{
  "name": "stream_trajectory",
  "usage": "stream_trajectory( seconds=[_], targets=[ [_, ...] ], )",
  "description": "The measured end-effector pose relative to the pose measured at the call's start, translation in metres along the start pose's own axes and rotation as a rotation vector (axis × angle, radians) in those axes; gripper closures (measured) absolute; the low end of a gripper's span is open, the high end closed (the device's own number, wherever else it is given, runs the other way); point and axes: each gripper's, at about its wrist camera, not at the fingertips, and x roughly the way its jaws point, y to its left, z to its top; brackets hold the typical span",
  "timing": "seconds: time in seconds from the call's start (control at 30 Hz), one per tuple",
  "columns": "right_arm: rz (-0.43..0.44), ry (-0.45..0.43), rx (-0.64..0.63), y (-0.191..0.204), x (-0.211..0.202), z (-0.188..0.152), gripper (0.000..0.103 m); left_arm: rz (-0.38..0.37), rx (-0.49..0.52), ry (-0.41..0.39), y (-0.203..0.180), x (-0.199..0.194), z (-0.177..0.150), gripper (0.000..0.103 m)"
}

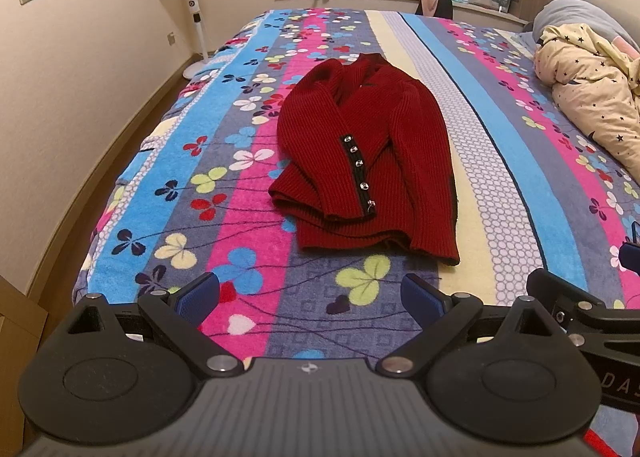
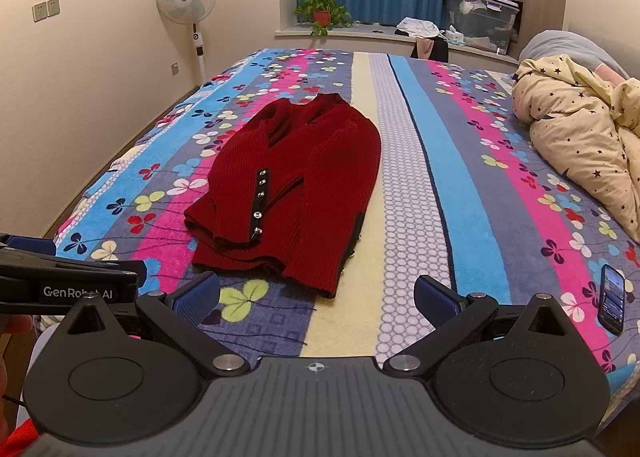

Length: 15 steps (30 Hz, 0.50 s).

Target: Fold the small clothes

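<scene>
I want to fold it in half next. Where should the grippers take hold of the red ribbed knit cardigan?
Probably at the two near corners of the hem of the red ribbed knit cardigan, coming in low from the near bed edge. Its sleeves look already folded in and the hem faces both open grippers, left gripper and right gripper.

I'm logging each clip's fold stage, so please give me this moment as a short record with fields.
garment: red knit cardigan, sleeves folded in over the body, hem nearest the cameras
surface: floral striped blanket on a bed
left gripper: open, holding nothing, short of the hem
right gripper: open, holding nothing, short of the hem
nearby: phone on the blanket to the right; star-print duvet bunched at far right
fold stage: partly folded, lengthwise fold not yet done
</scene>
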Motion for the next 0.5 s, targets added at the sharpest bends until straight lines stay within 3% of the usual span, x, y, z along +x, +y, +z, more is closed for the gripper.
stream_trajectory(
  seconds=[0.5],
  targets=[
    [0.007, 0.011, 0.000, -0.0009, 0.0024, -0.0009, 0.001, 0.001, 0.002, 0.001, -0.0001, 0.0005, -0.0005, 0.005]
  ],
)
